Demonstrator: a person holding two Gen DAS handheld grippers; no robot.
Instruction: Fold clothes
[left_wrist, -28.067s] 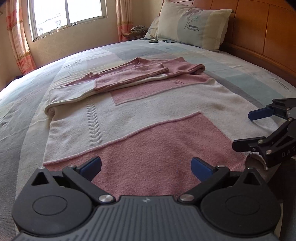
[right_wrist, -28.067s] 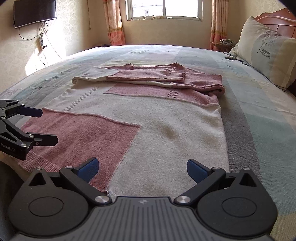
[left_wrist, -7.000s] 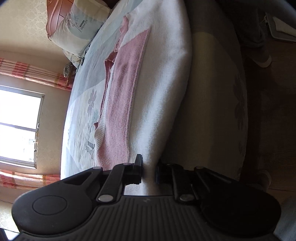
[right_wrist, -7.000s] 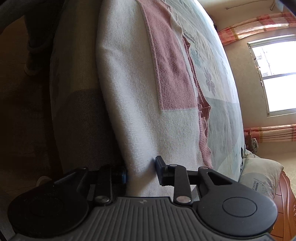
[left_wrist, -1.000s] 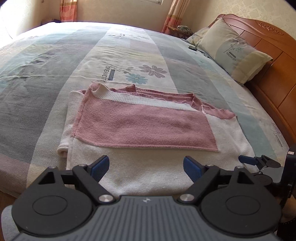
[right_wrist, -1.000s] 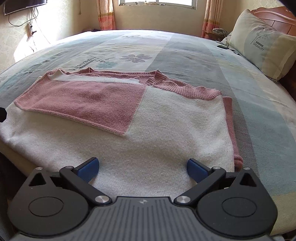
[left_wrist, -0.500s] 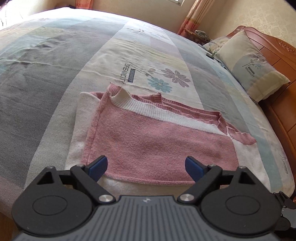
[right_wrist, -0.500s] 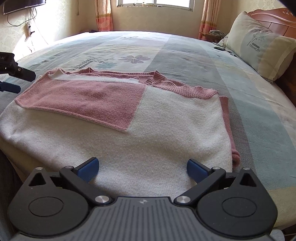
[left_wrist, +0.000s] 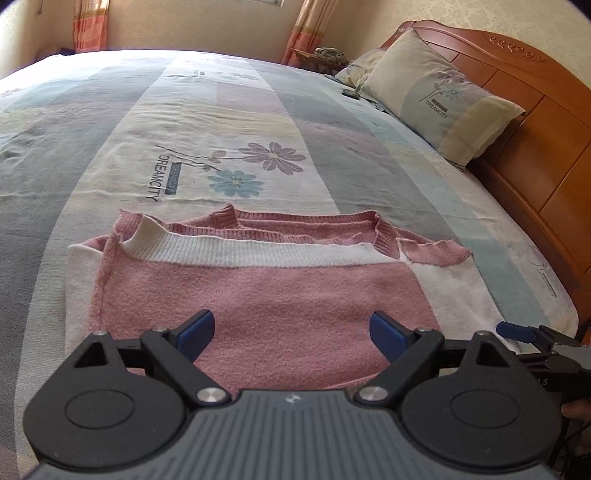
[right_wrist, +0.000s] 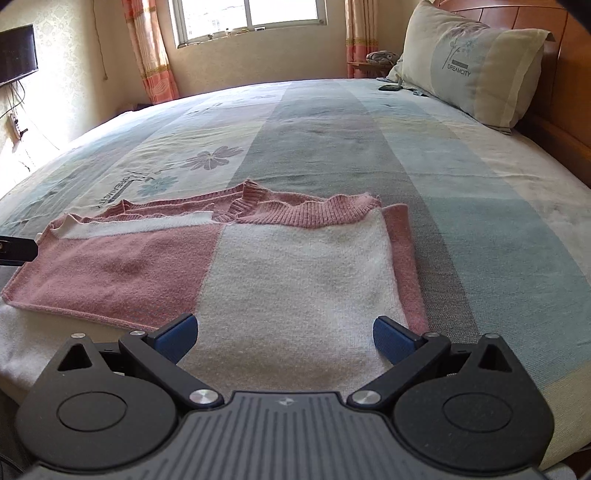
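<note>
Here, a folded pink-and-cream knitted sweater (left_wrist: 258, 291) lies flat at the near edge of the bed (left_wrist: 229, 122), which wears a smooth cotton sheet in broad grey, pale blue and cream stripes with printed flowers. The knit is fuzzy and dense; a large pink panel sits on top beside a cream panel, with a cream ribbed band and pink ribbed, slightly curled hems stacked along the far side of the fold. The black plastic left gripper (left_wrist: 291, 334) hovers low over the pink panel, its blue-padded fingers (left_wrist: 194, 334) spread wide, gripping nothing. The matching right gripper (right_wrist: 282, 334) hangs over the cream panel near the sweater's right edge, its blue pads (right_wrist: 393, 339) likewise wide apart and empty. In the left wrist view, the right gripper's tip shows at the sweater's right corner. A plump rectangular cream-and-grey pillow with a flower print (right_wrist: 476, 62) leans against the glossy orange-brown carved wooden headboard (left_wrist: 535, 122) at the bed's far right corner. A small dark flat object (right_wrist: 389, 87) lies on the sheet near the pillow; what it is cannot be told.
</note>
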